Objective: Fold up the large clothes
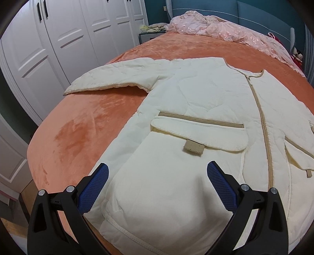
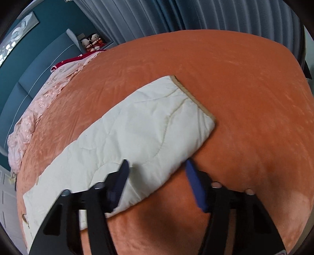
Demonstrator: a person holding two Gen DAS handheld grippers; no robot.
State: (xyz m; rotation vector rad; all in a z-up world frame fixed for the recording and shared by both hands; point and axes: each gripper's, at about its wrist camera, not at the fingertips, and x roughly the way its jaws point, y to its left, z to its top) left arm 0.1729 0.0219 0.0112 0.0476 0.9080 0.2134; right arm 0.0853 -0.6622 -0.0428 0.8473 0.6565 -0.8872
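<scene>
A cream quilted coat with tan zip and pocket trim lies spread flat, front up, on the orange bed cover. Its left sleeve stretches out to the left. My left gripper is open above the coat's lower hem, its blue pads wide apart, holding nothing. In the right wrist view the coat's other sleeve lies flat on the cover, its tan cuff pointing away. My right gripper is open just above this sleeve's near edge, holding nothing.
A pink lace blanket is bunched at the head of the bed against a teal headboard. White wardrobe doors stand left of the bed. Grey curtains hang beyond the far side. Two dolls sit on a nightstand.
</scene>
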